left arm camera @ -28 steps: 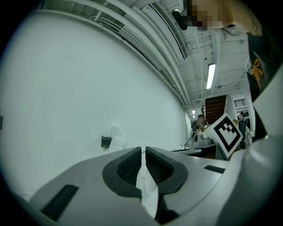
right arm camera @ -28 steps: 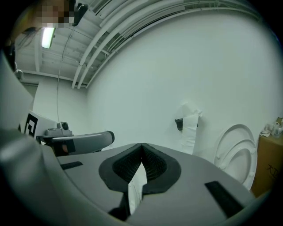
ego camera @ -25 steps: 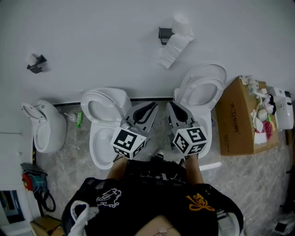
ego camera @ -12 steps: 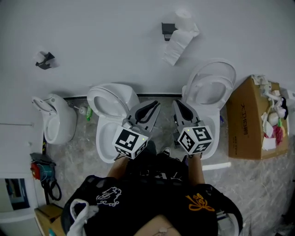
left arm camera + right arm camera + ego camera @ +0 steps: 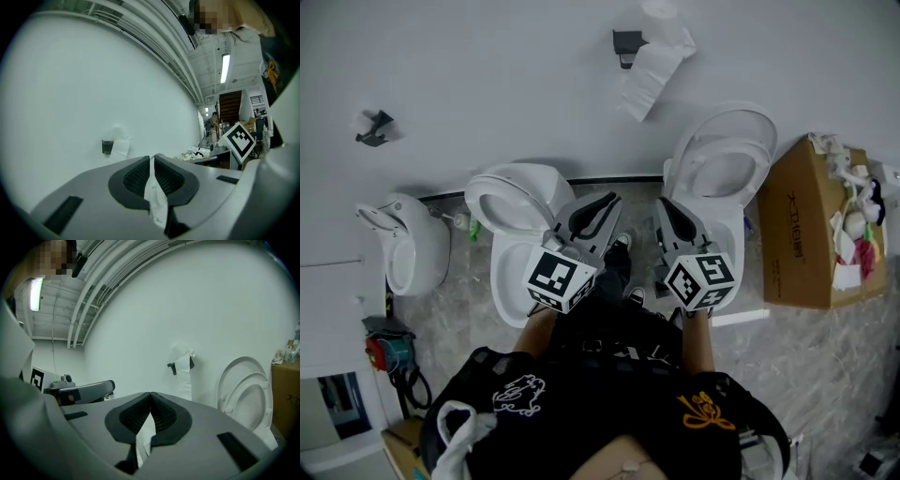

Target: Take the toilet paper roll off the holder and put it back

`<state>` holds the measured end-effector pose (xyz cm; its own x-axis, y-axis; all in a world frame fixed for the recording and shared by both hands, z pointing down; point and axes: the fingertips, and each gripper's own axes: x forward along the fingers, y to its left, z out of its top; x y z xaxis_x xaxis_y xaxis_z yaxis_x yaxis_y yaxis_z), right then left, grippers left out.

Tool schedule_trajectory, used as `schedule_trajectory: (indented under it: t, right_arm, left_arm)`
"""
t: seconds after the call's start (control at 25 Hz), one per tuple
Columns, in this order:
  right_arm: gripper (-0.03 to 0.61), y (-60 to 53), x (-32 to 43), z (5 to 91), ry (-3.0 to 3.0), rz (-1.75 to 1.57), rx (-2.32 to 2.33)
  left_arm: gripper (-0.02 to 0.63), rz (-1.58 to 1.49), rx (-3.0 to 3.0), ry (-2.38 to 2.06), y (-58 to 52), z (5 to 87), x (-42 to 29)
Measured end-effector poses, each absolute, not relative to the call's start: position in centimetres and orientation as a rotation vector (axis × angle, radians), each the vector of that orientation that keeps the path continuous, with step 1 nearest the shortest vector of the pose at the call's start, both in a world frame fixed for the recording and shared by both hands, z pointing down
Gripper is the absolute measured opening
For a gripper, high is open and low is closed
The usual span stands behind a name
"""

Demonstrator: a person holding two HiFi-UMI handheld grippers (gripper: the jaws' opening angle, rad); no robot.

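Observation:
A white toilet paper roll point(image 5: 662, 21) sits on a black wall holder point(image 5: 627, 42), with a loose tail of paper point(image 5: 642, 80) hanging from it. My left gripper point(image 5: 607, 201) and right gripper point(image 5: 667, 204) are side by side in front of my body, well short of the wall. Both are shut and hold nothing. In the left gripper view the roll point(image 5: 120, 143) is far ahead, left of the shut left gripper point(image 5: 152, 158). From the right gripper view, the roll point(image 5: 183, 355) hangs ahead, right of the shut right gripper point(image 5: 150, 393).
Two open toilets point(image 5: 514, 239) point(image 5: 724, 169) stand against the wall below the holder. A urinal-like bowl point(image 5: 408, 248) is at the left, under a second, bare wall bracket point(image 5: 373, 129). A cardboard box point(image 5: 802, 234) of clutter stands at the right.
The head view has shifted a little, so the roll and holder sit higher in the frame. Both grippers stay shut and side by side in front of the body.

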<state>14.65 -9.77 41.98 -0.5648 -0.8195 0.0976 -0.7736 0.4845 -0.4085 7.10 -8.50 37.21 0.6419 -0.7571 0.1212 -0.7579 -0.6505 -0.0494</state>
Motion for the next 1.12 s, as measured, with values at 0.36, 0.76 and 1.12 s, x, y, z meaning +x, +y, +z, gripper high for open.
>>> schedule_trajectory:
  t: [0.36,0.76,1.12]
  right_arm:
    - [0.014,-16.3,15.2,41.9,2.631,-0.577,-1.48]
    - [0.014,-27.9,14.9,38.8,2.655,-0.38,-1.564]
    - [0.081,-37.4,15.7,33.8,2.7,-0.082,-1.61]
  left_arm:
    - [0.041,0.18,2.851,-1.253,-15.2,37.8,7.2]
    - [0.041,0.143,2.891,-1.228,-25.5,36.2,5.6]
    - [0.041,0.095,2.926,-1.181,-31.0,35.1,5.6]
